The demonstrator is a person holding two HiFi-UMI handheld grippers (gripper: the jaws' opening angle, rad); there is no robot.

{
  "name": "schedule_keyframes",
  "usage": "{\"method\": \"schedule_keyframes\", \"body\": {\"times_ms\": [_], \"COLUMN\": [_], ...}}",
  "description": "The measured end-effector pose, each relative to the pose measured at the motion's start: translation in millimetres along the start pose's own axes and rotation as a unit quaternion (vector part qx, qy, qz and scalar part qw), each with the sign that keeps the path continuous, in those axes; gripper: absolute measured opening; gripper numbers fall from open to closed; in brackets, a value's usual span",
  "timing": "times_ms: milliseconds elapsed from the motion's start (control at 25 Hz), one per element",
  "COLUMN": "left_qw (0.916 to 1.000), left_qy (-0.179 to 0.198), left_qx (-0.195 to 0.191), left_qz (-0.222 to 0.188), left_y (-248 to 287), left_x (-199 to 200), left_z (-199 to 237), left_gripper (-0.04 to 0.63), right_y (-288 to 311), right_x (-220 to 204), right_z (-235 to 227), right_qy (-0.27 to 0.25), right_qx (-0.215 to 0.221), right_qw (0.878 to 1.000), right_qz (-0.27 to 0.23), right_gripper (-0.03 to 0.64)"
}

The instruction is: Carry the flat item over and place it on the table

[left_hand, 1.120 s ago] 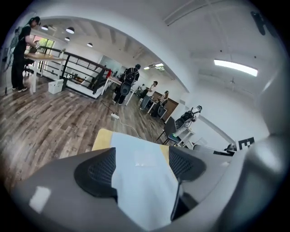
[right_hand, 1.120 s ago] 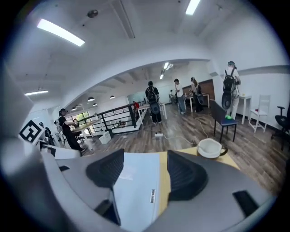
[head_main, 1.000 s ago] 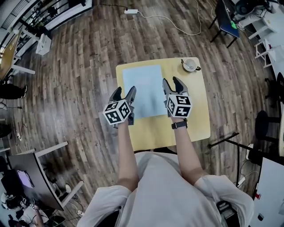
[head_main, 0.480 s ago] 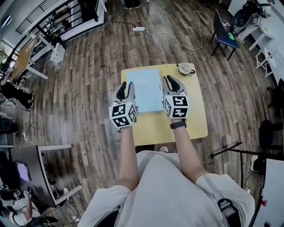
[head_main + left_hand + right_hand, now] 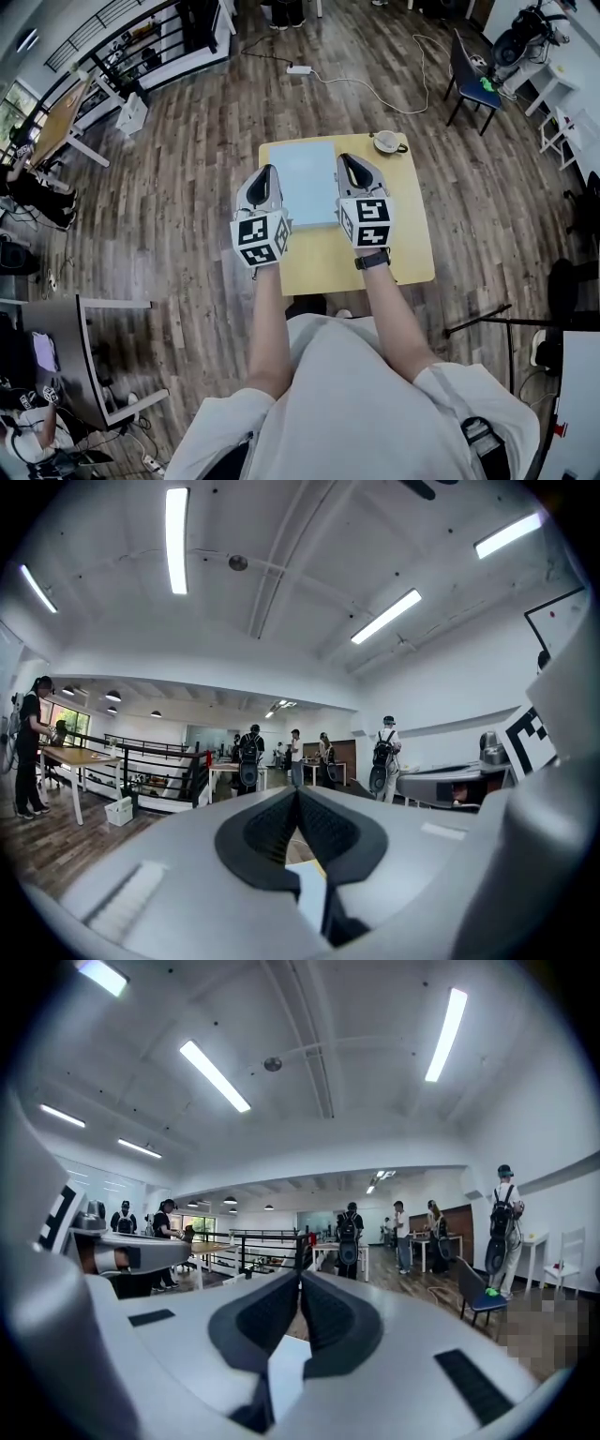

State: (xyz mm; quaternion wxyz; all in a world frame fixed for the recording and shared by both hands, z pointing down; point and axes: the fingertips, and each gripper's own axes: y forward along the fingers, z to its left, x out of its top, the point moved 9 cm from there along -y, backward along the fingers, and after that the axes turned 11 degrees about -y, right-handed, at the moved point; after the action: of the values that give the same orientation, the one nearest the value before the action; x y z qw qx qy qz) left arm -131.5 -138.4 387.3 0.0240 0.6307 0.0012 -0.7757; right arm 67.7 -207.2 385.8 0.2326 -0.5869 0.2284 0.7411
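Flat item point(image 5: 305, 183), a pale blue sheet, lies flat on the yellow table point(image 5: 398, 239), on the far-left part of the top and square to its edges. A cup point(image 5: 386, 142) sits well apart at the far right corner. Left gripper point(image 5: 266, 172) and right gripper point(image 5: 347, 161) hang over the table either side of the sheet, pointing level. Both pairs of jaws have just been closing and now meet tip to tip with nothing between them. Placement looks done, so the step in hand is likely the retreat. Draw both grippers up and back evenly, keep the tips off the sheet's edges so it doesn't slide, and avoid the cup.
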Motion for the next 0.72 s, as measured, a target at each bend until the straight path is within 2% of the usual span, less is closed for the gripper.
{"method": "schedule_keyframes", "body": {"times_ms": [320,720], "left_qw": [0.9999,0.9998], "left_qy": [-0.003,-0.013], "left_qx": [-0.004,-0.013], "left_qz": [-0.013,0.001], "left_y": [-15,-33], "left_x": [5,-9], "left_z": [-13,-21], "left_gripper": [0.01,0.009], "right_y": [-24,-43], "right_x": [11,-2], "right_z": [4,14], "right_qy": [-0.014,-0.002], "right_qx": [0.003,0.006], "right_qw": [1.0,1.0], "right_qz": [-0.014,-0.005], "right_gripper": [0.014,0.014]}}
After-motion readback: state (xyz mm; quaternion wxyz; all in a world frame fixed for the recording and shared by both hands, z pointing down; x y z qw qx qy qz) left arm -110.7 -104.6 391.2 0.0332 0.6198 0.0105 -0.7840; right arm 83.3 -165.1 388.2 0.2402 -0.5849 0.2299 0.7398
